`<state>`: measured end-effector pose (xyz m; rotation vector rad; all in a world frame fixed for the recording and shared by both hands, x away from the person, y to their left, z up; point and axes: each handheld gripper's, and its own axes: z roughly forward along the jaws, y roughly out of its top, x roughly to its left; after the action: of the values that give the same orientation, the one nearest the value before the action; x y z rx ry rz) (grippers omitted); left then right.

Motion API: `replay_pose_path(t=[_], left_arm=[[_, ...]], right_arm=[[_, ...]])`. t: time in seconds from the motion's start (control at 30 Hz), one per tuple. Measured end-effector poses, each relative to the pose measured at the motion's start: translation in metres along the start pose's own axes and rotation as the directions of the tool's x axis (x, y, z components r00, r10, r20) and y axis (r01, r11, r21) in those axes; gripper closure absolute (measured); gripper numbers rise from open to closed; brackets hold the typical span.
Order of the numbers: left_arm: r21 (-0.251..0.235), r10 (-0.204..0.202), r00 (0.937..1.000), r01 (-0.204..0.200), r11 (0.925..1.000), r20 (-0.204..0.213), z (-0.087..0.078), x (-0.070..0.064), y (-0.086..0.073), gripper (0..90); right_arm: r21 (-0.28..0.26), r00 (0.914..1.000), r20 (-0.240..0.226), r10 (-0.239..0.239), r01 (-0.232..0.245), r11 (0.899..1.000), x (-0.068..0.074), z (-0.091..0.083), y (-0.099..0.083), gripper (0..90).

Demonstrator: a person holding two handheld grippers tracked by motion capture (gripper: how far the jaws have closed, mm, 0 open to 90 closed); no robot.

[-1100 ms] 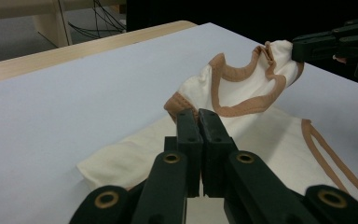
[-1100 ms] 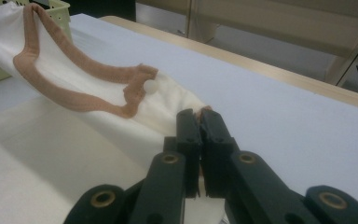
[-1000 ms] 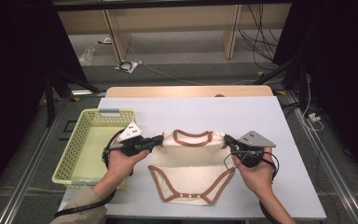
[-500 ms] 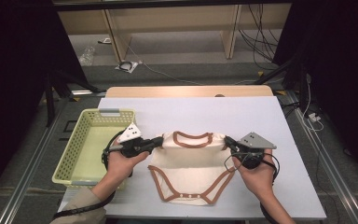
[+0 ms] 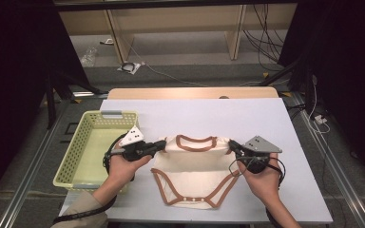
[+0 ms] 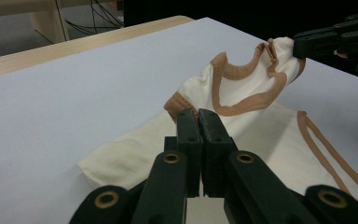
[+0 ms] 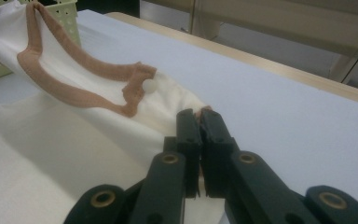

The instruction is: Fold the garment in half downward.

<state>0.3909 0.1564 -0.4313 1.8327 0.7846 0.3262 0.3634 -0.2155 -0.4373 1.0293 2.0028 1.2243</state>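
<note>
On bench [image 5: 275, 123], centre: cream bodysuit [image 5: 195, 175], brown trim, lying flat, snaps toward near edge. Left hand-held gripper [image 5: 160, 145] clamped on one shoulder; right hand-held gripper [image 5: 231, 145] clamped on the other. Yellow basket [image 5: 76, 166] just beside, left. Handling advice, judged: lift both shoulders evenly, keep neckline taut, avoid dragging snaps, fold away from bench edge.

Soft matt cloth bodysuit [image 5: 193, 172]
</note>
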Motion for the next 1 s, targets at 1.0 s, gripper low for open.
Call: replay_pose_path(t=[1.0], left_arm=[[0.013,0.013,0.9999,-0.013,0.9998,0.002,-0.0042,-0.0032,-0.004,87.6]], right_arm=[[0.015,0.9998,-0.016,-0.007,0.008,1.0,0.0044,-0.0068,-0.004,87.6]])
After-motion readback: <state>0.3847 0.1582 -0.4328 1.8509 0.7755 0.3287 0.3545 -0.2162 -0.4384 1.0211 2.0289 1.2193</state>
